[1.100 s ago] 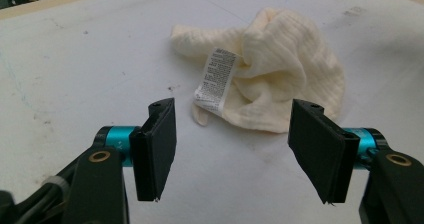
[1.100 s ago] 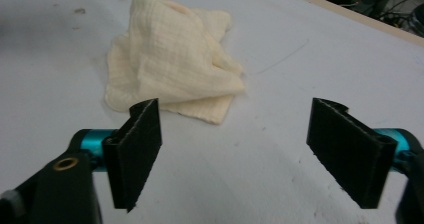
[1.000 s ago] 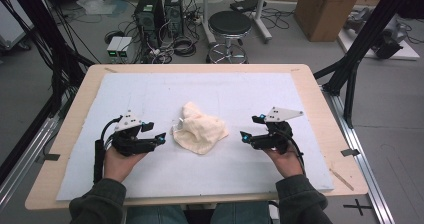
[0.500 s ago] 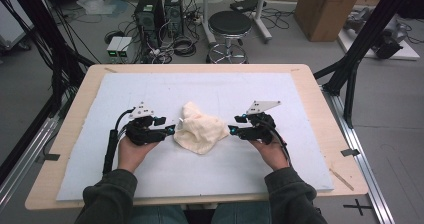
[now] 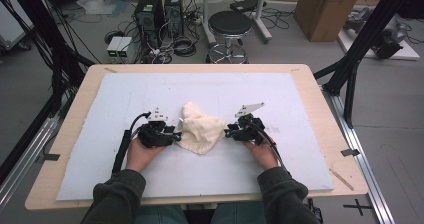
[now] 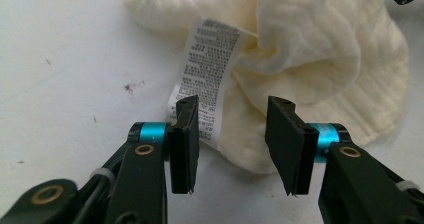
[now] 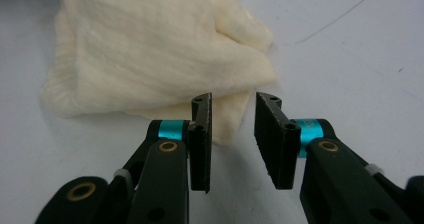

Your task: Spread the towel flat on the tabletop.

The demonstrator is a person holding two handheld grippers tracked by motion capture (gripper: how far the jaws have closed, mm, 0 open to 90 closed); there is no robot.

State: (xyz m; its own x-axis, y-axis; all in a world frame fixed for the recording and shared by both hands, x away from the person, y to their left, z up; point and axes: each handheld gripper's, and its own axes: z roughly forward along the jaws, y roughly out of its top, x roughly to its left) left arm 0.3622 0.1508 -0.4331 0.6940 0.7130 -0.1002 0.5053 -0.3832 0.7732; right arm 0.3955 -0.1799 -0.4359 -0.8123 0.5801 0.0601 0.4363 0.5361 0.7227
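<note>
A crumpled cream cloth [image 5: 201, 130] lies in the middle of the white mat [image 5: 280, 99]. My left gripper [image 5: 176, 132] sits at the cloth's left edge, its jaws just closing. In the left gripper view the gripper [image 6: 232, 134] is open around the cloth [image 6: 320, 59] hem, and a white care label [image 6: 209, 74] lies against the left fingertip [image 6: 186, 115]. My right gripper [image 5: 228, 132] is at the cloth's right edge, its jaws also just closing. In the right gripper view the gripper [image 7: 232, 134] stands open with a corner of the cloth [image 7: 150, 54] between the pads, and a gap shows.
The mat covers most of a wooden table [image 5: 327, 134]. Beyond the far edge stand a round stool [image 5: 230, 24], computer towers [image 5: 160, 9] with cables, and a cardboard box [image 5: 327, 9]. Black frame posts [image 5: 352, 69] rise at the right.
Both grippers have moved inward and down toward the cloth from either side. Their jaws have narrowed around the cloth's edges. The cloth itself has barely shifted.
</note>
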